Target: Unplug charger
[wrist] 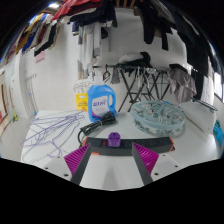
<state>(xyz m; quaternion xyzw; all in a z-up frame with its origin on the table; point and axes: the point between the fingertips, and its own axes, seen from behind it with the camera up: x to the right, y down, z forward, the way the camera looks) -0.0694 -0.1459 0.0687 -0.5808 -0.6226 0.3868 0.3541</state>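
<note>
My claw (112, 152) is released: the two fingers stand spread, pink pads (78, 157) facing inward, nothing pressed between them.

The landmark is the blue detergent bottle (101, 99) standing on the white counter (40, 135). All positions below refer to it.

- Charger (115, 134): a small purple object lies on the counter in front of the bottle, just ahead of my fingers and roughly centred between them. I take this to be the charger, though its exact form is too small to confirm.
- Cable (96, 123): a dark cord runs between the bottle's base and the purple object. No socket or plug seat can be made out.
- Yellow container (82, 99): touching or just beside the bottle, on its left.
- Round hanging rack (158, 115): to the bottle's right, lying on the counter.
- Wire hangers (50, 130): in front of and left of the bottle.

Handling judgement: the charger body is probably light, rigid and smooth, so it may slip under a weak hold. Grasp the hard body across its flat sides, not the cord, which is soft and could be strained. Pull straight along the plug axis.
</note>
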